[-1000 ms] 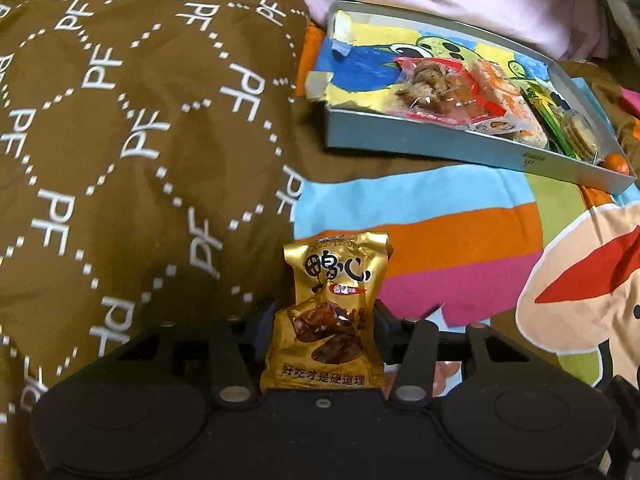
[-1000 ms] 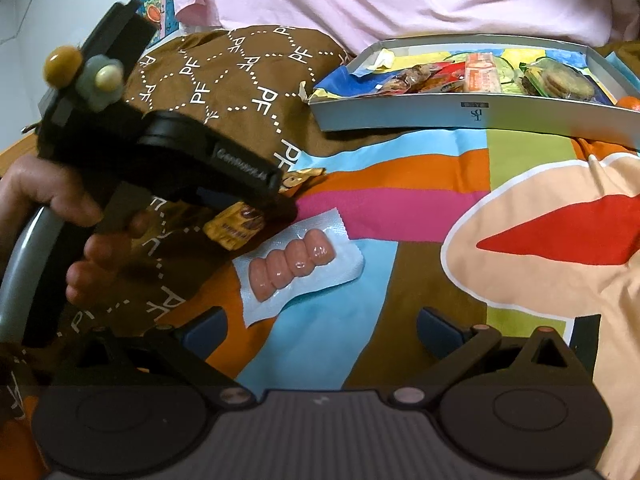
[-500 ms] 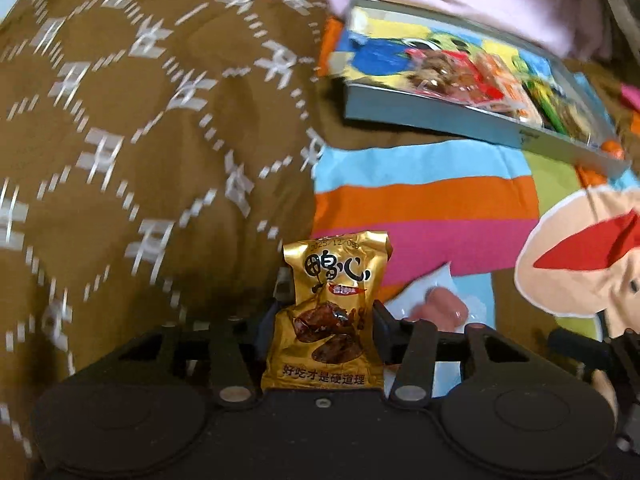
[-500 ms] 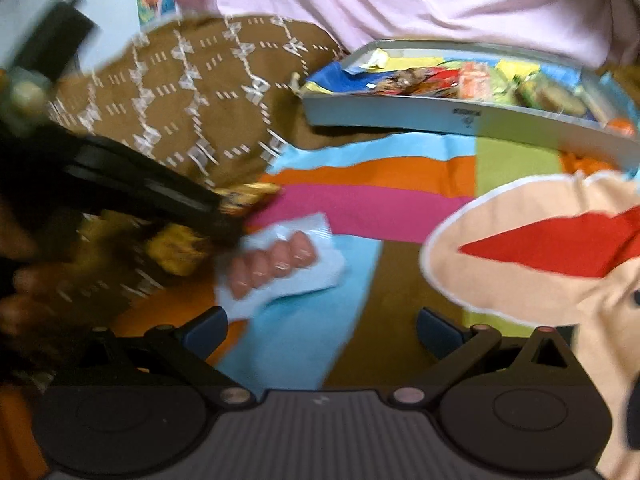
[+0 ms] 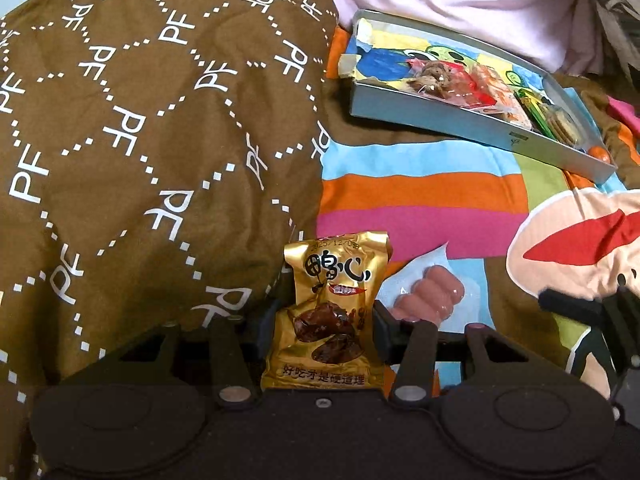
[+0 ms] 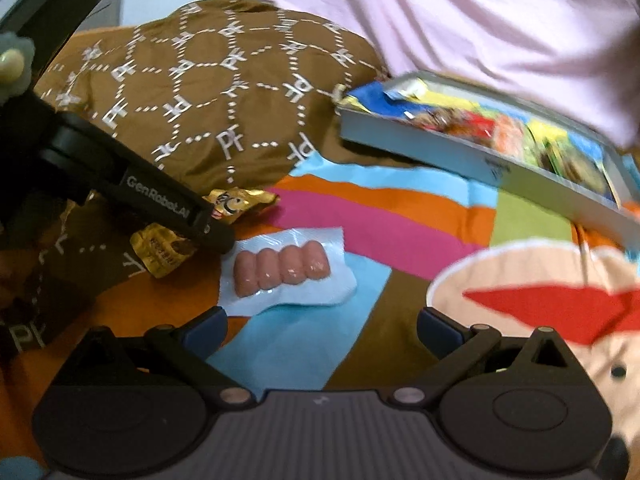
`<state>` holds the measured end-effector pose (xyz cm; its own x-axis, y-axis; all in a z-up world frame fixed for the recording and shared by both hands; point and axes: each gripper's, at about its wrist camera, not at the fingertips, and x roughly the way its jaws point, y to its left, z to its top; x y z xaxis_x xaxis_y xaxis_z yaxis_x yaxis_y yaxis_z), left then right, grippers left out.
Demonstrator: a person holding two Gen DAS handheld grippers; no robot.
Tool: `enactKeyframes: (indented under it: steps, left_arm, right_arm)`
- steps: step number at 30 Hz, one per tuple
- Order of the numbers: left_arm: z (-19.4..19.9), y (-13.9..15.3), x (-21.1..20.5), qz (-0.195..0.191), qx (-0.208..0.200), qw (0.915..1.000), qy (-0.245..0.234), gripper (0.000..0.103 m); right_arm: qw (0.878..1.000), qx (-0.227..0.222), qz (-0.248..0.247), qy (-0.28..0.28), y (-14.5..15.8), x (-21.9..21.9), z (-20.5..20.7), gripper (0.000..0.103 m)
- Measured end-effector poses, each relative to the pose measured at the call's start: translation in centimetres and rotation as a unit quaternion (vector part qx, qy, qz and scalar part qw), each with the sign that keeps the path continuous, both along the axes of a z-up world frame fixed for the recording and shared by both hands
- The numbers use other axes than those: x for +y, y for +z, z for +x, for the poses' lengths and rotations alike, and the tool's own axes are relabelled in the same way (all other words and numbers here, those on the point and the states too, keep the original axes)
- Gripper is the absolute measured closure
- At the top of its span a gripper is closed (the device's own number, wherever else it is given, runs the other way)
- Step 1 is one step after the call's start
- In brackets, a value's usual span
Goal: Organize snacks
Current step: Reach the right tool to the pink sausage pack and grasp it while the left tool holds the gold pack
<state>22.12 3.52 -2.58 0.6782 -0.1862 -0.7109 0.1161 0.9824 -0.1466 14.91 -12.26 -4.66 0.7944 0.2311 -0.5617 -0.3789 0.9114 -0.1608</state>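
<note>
Gold snack packet (image 5: 326, 316) — clamped in left gripper (image 5: 326, 320) | right gripper (image 6: 322, 322) agape

The striped bedspread (image 6: 360, 216) lies bare between the sausage pack (image 6: 286, 270) and the tray (image 6: 472, 156). A raised brown quilt (image 5: 140, 120) blocks the left side. Snacks fill the tray's right half; its left part shows bare floor.

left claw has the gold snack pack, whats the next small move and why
Probably carry the gold snack pack forward and to the right, toward the grey tray. The left claw is shut on the pack, held above the bedding, and the tray already holds other snacks with bare space at its near-left end. The right claw is open over the sausage pack, likely the following pick.
</note>
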Motion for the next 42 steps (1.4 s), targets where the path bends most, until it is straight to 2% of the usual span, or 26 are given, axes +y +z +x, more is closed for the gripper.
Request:
enactKeyframes:
  steps: [4,7,14,19,28,30,33,37,42]
  left_arm:
    - [-0.4,-0.2,0.5,-0.019,-0.010,0.9997,0.007,0.052]
    - [-0.7,-0.4,1.0,-0.043,-0.015,0.9987,0.021,0.052]
    - [-0.8,-0.6,1.2,-0.054,-0.022,0.9980,0.024,0.052]
    - [-0.9,-0.6,1.3,-0.055,-0.024,0.9979,0.025,0.052]
    - [-1.0,-0.8,1.4,-0.063,-0.027,0.9973,0.027,0.052]
    - [-1.0,-0.8,1.4,-0.063,-0.026,0.9973,0.027,0.052]
    - [-1.0,-0.8,1.3,-0.063,-0.026,0.9973,0.028,0.052]
    - [-0.9,-0.8,1.3,-0.063,-0.026,0.9973,0.027,0.052]
    - [-0.9,-0.7,0.4,-0.041,-0.027,0.9986,0.020,0.052]
  right_arm:
    - [0.998,-0.032,-0.040,0.028,-0.1,1.0,0.6,0.000]
    - [0.998,-0.044,-0.032,0.036,-0.2,1.1,1.1,0.002]
    - [0.996,-0.049,-0.038,0.068,-0.6,2.3,1.5,0.011]
    - [0.995,-0.044,-0.037,0.083,-0.9,2.7,2.0,0.018]
    - [0.997,-0.009,0.025,0.074,-1.0,1.5,3.5,0.028]
    - [0.996,-0.007,0.028,0.080,-1.0,1.5,3.4,0.036]
    - [0.997,-0.007,0.022,0.079,-1.1,1.7,3.2,0.036]
    - [0.996,0.012,0.043,0.073,-0.8,1.0,3.4,0.037]
    - [0.998,0.027,0.024,0.060,-0.5,0.3,2.4,0.036]
